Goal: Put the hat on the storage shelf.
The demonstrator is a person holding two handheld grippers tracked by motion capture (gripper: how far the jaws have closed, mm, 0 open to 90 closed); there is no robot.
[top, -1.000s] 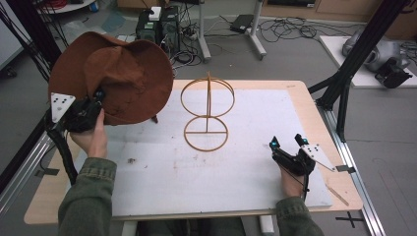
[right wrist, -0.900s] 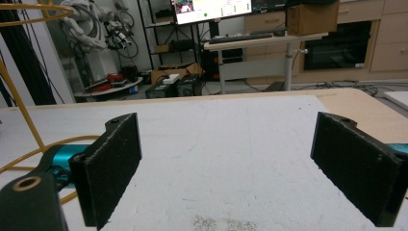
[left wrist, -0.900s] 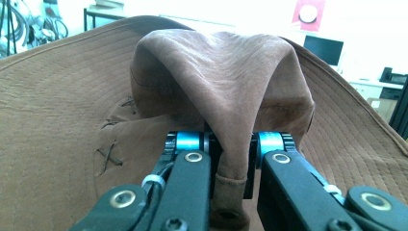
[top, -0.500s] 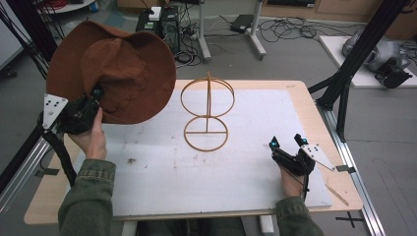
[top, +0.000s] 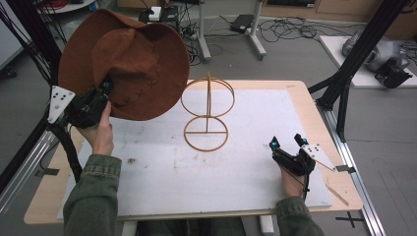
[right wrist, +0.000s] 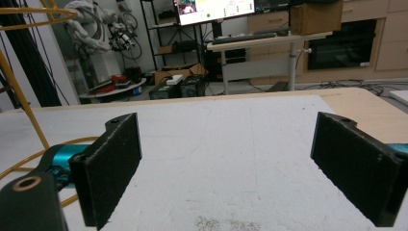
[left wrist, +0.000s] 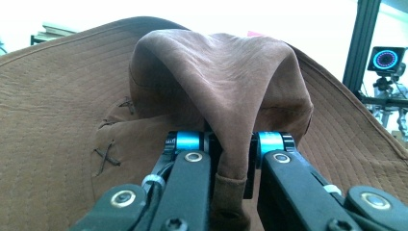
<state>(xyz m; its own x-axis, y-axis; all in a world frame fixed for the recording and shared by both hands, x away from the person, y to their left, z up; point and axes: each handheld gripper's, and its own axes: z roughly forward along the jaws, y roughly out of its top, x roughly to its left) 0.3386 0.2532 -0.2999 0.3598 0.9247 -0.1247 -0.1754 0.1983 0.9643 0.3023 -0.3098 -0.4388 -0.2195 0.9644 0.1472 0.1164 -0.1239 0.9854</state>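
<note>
The left gripper holds a brown hat up above the table's left edge, beside a wire stand. The right gripper rests open on the white mat.

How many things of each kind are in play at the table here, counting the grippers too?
Hat: 1, brown, held up off the table.
Wire stand: 1, yellow, upright on the white mat.
Grippers: 2, the left gripper shut on the hat, the right gripper open above the mat.
Total: 4
</note>
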